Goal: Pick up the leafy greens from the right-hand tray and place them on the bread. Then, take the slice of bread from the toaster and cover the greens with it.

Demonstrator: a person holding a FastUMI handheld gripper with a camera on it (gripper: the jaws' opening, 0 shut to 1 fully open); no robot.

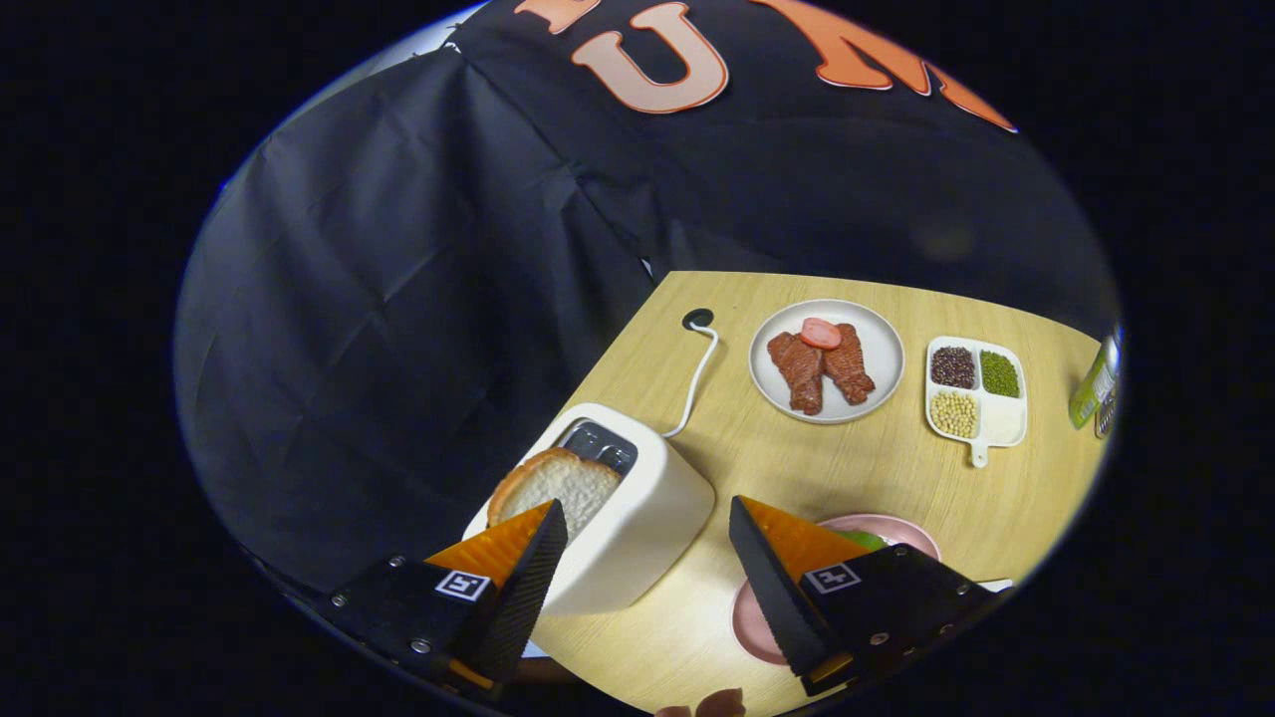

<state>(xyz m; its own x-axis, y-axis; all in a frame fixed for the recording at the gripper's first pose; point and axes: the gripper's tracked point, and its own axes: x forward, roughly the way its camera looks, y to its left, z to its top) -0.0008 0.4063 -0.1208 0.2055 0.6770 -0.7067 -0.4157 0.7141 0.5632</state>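
Pale wooden tabletop (877, 468) against creased black cloth wall (398, 299), evenly lit.

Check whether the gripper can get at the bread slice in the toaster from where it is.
Probably yes. The gripper is open, and the bread slice stands proud of the toaster slot just beyond one finger, with nothing covering it.
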